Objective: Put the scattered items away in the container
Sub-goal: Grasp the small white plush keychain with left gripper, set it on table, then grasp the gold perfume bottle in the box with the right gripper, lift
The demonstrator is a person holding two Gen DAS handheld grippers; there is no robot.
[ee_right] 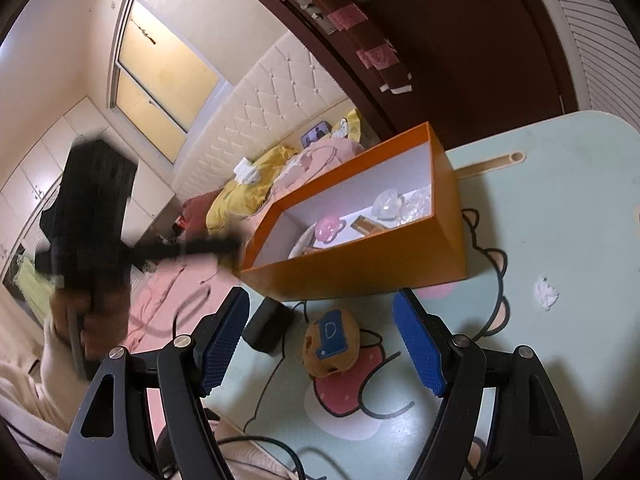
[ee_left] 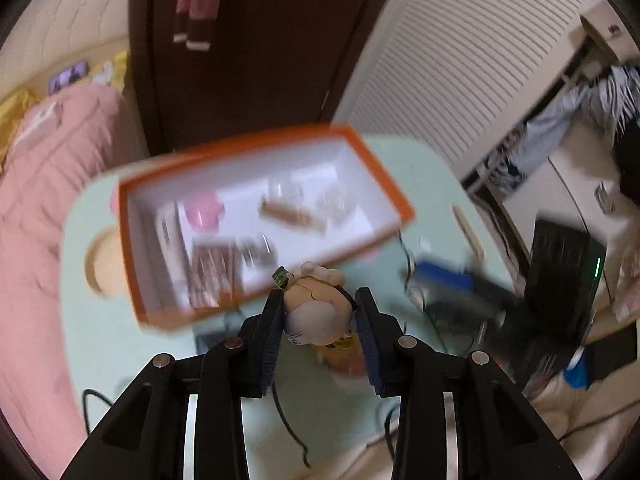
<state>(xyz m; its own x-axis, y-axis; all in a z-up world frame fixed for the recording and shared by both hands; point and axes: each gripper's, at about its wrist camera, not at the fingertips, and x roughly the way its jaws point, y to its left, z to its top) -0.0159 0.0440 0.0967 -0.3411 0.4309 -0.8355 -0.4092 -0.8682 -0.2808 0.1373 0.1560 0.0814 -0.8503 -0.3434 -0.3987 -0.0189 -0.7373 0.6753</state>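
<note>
An orange box (ee_left: 384,184) with a white inside stands on the pale green table (ee_left: 132,344); it holds a pink piece (ee_left: 203,212), a brown wooden stick (ee_left: 285,213), clear wrappers and a dark packet. My left gripper (ee_left: 319,312) is shut on a small doll figure (ee_left: 314,308), held above the table just in front of the box's near wall. In the right wrist view the box (ee_right: 360,276) is ahead. My right gripper (ee_right: 320,340) is open, with a brown cookie toy with a blue patch (ee_right: 331,342) lying on the table between its fingers.
A black adapter (ee_right: 267,326) with a cable lies left of the cookie toy. A white crumpled scrap (ee_right: 545,294) lies on the table at right. The left hand and its blurred gripper (ee_right: 90,248) show at left. A pink quilt (ee_left: 36,216) lies beside the table. A wooden stick (ee_left: 468,232) lies right of the box.
</note>
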